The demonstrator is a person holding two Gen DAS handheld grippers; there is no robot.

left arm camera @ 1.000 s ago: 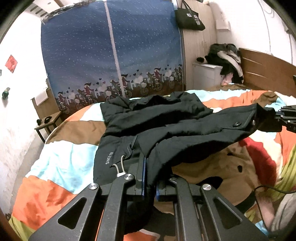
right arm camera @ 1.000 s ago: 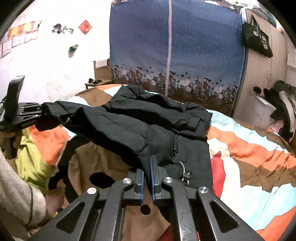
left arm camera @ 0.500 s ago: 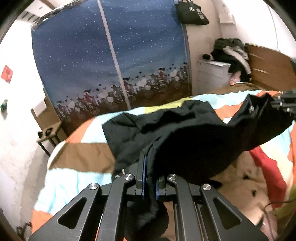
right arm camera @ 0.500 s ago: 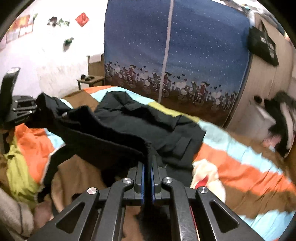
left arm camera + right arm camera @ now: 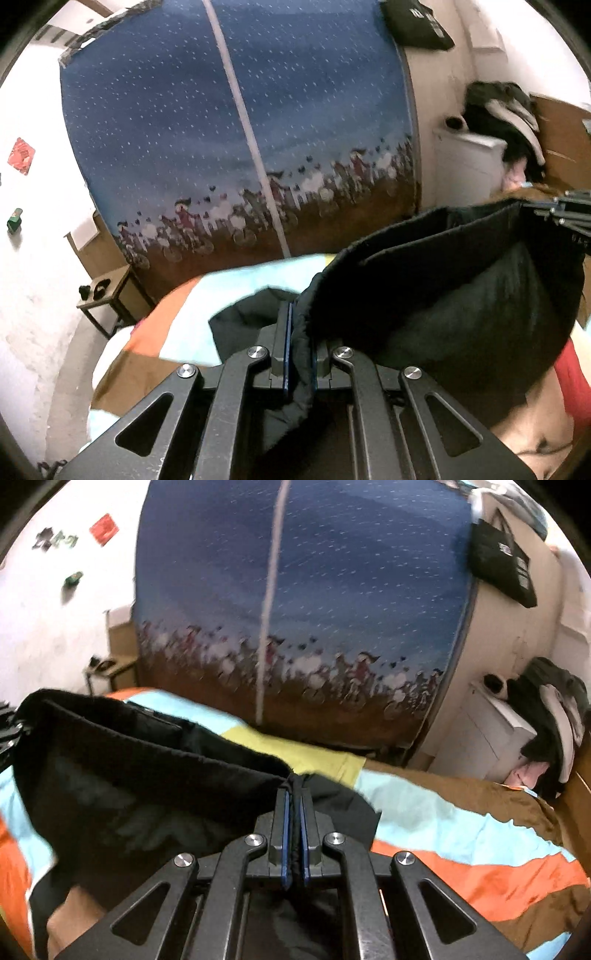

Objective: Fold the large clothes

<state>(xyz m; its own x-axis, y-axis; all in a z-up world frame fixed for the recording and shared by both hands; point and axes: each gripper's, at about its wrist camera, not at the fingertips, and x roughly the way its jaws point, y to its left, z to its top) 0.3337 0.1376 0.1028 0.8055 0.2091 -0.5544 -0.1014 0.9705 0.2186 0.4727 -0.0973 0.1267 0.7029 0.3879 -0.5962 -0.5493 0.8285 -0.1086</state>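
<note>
The left gripper (image 5: 299, 325) and right gripper (image 5: 294, 805) were each clamped on an edge of the black jacket (image 5: 461, 295). The jacket hung stretched between them above the striped bedspread (image 5: 461, 830).

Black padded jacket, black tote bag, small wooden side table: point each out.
black padded jacket (image 5: 461, 295), left wrist view, on the lifted hem panel.
black tote bag (image 5: 502, 561), right wrist view, on the bag body.
small wooden side table (image 5: 107, 291), left wrist view, on its top.
</note>
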